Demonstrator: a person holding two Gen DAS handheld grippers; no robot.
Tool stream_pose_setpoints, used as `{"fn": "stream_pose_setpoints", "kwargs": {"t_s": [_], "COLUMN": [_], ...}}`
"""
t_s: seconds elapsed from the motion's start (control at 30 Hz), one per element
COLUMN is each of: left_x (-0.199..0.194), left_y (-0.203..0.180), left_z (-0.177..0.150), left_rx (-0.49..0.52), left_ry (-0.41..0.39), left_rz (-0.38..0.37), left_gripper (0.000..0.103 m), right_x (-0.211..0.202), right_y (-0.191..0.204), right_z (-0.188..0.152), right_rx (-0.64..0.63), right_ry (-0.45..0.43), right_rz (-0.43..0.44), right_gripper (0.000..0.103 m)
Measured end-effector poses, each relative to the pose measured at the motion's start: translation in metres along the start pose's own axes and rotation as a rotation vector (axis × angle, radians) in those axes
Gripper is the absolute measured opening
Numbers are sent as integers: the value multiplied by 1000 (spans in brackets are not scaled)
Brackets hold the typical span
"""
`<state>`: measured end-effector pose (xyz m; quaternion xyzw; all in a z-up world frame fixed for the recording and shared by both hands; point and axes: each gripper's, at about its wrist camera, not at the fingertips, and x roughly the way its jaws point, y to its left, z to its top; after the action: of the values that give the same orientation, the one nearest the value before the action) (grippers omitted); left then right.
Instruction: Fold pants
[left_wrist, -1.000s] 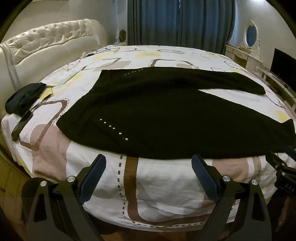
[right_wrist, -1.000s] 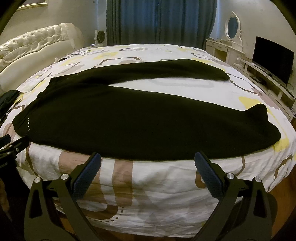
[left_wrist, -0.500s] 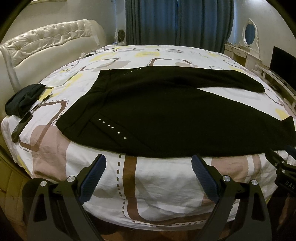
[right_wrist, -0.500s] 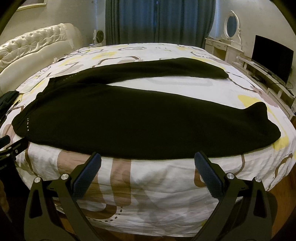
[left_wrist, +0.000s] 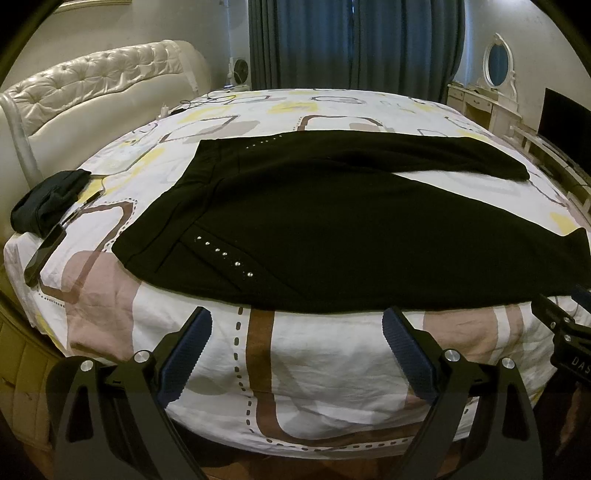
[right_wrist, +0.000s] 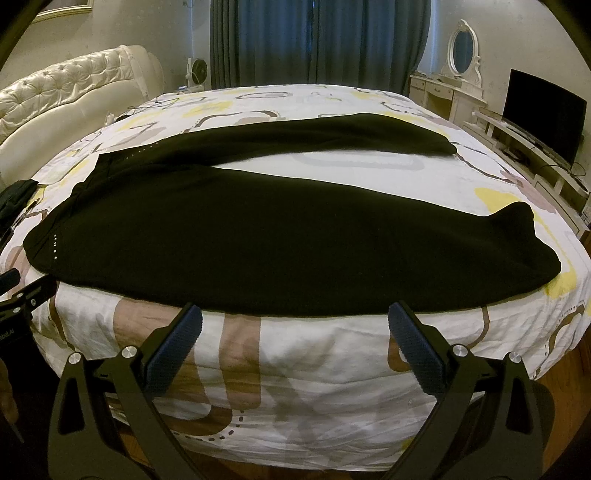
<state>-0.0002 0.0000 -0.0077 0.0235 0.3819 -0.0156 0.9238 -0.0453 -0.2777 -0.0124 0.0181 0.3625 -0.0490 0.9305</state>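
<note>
Pants (left_wrist: 332, 221): one pair, black, lying spread flat on the bed, waistband toward the headboard side, two legs opening apart toward the other side; near leg running along the front edge of the mattress, far leg lying further back.
Studs (left_wrist: 221, 253): one row of small shiny dots showing near the front hip; a second row (left_wrist: 264, 141) showing at the far hip.
Bed (left_wrist: 332, 369): one, holding the pants on a white cover with brown, yellow and grey shapes; cover hanging down over the front edge.
Other things lying on the bed: one dark bundle of cloth (left_wrist: 50, 199) at the left end; one dark phone (left_wrist: 44, 254) just beside it.
Left gripper (left_wrist: 297, 350): hovering in front of the bed edge, below the hip part; jaws standing wide apart, holding nothing, not touching the cloth.
Right gripper (right_wrist: 294, 338): hovering before the middle of the near leg (right_wrist: 295, 240); jaws spread wide too, gripping nothing.
Room behind: one tufted headboard (left_wrist: 92, 77), blue curtains (right_wrist: 314, 40), one oval mirror (right_wrist: 463, 46), one dark screen (right_wrist: 543, 110).
</note>
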Motion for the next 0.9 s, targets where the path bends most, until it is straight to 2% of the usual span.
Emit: {"fn": "stream_pose_setpoints", "kwargs": {"t_s": [0.9], "left_x": [0], "left_y": [0], "left_z": [0], "left_rx": [13], "left_ry": [5], "left_rz": [4], "left_gripper": [93], "right_x": [0], "right_y": [-1], "right_z": [0], "right_rx": [2], "right_ry": [4], "right_rz": [2], "right_gripper": [101]}}
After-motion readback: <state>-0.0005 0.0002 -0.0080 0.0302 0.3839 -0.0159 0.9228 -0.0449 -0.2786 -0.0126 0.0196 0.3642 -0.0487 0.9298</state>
